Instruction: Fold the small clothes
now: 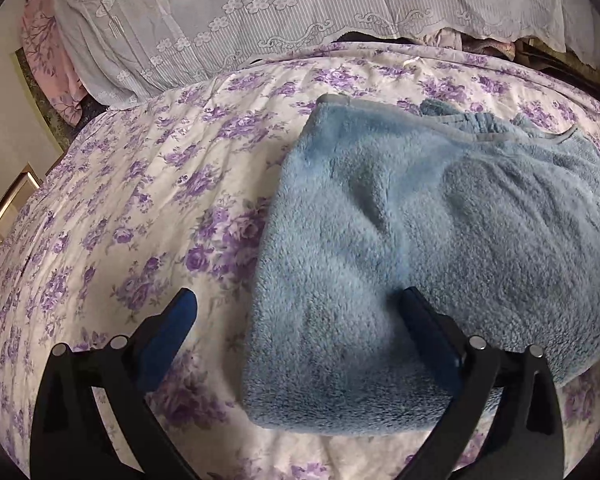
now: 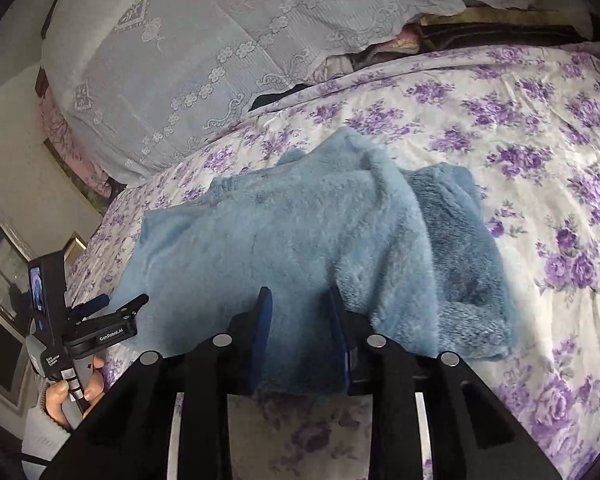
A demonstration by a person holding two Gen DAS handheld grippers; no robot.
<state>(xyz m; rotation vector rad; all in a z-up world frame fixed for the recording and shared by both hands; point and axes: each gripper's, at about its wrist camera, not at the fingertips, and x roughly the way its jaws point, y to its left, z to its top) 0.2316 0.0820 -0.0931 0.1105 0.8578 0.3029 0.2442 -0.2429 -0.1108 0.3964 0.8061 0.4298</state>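
Observation:
A light blue fleece garment (image 1: 420, 216) (image 2: 284, 232) lies folded on the purple-flowered bedspread (image 1: 148, 184) (image 2: 540, 152). A darker blue layer shows at its right side in the right wrist view. My left gripper (image 1: 298, 302) (image 2: 120, 302) is open wide at the garment's near left corner: one finger rests over the bedspread, the other on the fleece. My right gripper (image 2: 300, 298) stands at the garment's near edge with its jaws narrow. Fleece fills the gap between the pads, which seem to pinch it.
A white lace cover (image 1: 260, 16) (image 2: 204, 52) over bedding rises along the far side, with dark and pink cloth (image 2: 384, 50) showing under its edge. A hand (image 2: 72, 396) holds the left gripper's handle. A wall and framed furniture (image 1: 4, 208) lie off the bed's left edge.

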